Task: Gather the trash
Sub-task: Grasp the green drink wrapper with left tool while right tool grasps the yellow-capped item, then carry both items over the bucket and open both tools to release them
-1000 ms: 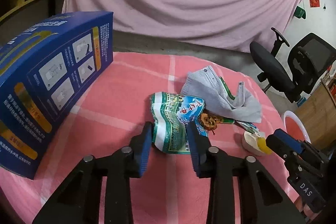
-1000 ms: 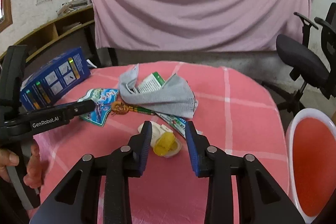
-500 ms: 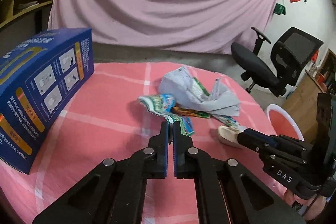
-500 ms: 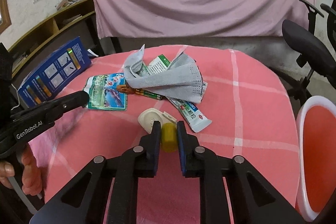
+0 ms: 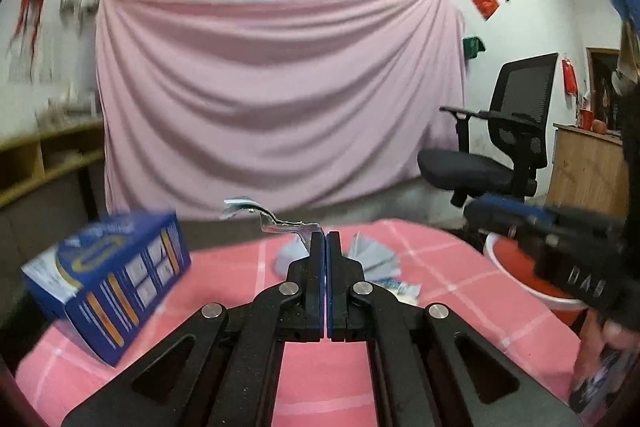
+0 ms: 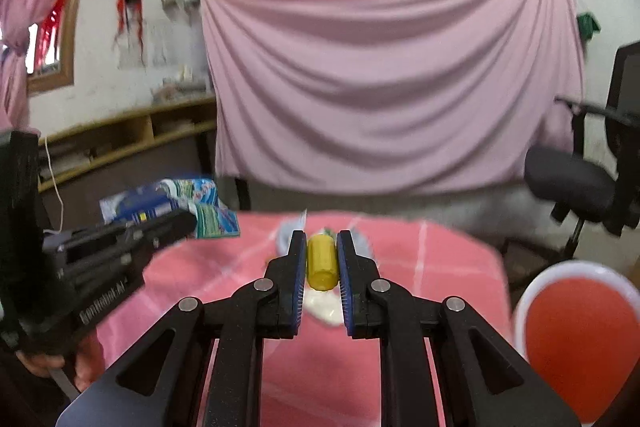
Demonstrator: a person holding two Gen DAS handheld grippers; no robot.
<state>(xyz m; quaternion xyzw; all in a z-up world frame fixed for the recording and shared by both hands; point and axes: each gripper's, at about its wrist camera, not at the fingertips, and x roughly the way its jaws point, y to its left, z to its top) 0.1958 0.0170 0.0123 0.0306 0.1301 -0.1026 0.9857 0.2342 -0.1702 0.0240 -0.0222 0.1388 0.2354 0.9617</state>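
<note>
Wrapper [image 5: 272,221] hangs pinched in the closed left gripper [image 5: 324,247], raised above the table [image 5: 320,367]. Right gripper [image 6: 322,259] clamps a yellow cap [image 6: 322,263] over the table too, left of the red bin [image 6: 576,339].

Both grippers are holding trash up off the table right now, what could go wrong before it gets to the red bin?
1. The left gripper pinches the snack wrapper only by an edge; the flimsy foil could slip free.
2. The right gripper clamps just the yellow cap, with the white piece hanging below; that part might detach or swing.
3. The red bin sits beside the table's right edge, so the left gripper's carry may cross the right one.
</note>
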